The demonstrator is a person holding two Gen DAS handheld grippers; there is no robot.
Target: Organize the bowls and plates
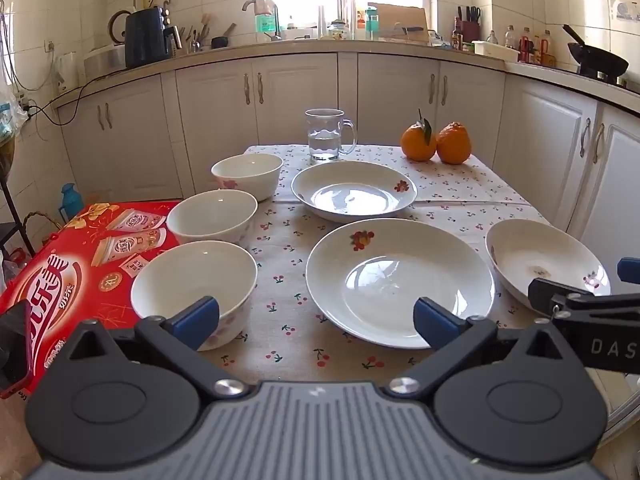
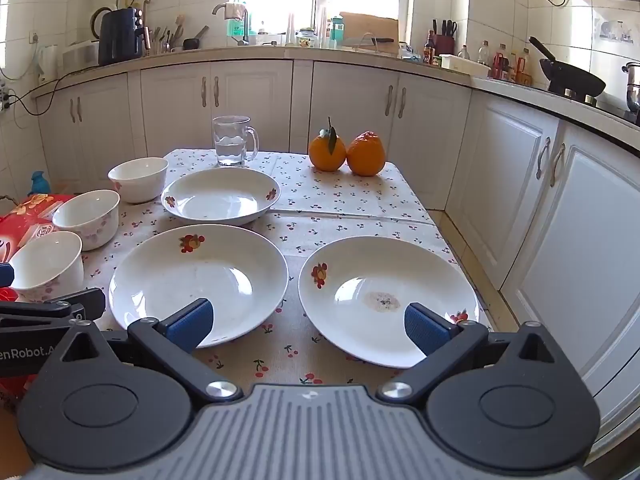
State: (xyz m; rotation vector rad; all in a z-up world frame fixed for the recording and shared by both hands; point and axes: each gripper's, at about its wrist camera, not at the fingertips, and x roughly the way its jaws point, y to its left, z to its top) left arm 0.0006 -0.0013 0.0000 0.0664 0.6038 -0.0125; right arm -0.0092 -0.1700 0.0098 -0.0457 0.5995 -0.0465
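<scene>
Over the near edge of the tabletop (image 2: pixel 288 344) both the left gripper (image 1: pixel 316 320) and the right gripper (image 2: pixel 306 322) hang spread wide, holding nothing. Nothing is stacked yet, I'd say; the first pick needs a pinch on a thin, glossy rim. Nearest lie two shallow white plates (image 2: pixel 200 272) with flower prints, bowls (image 1: pixel 194 280) lined up left, a third plate (image 1: pixel 354 190) behind.

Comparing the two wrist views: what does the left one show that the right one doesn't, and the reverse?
Left only: the full top of the red box, beside the bowls. Right only: a steel pot on the stove, and the right plate whole, with its stain. Both: three bowls, three plates, the glass mug, two oranges, both grippers open and empty.
</scene>
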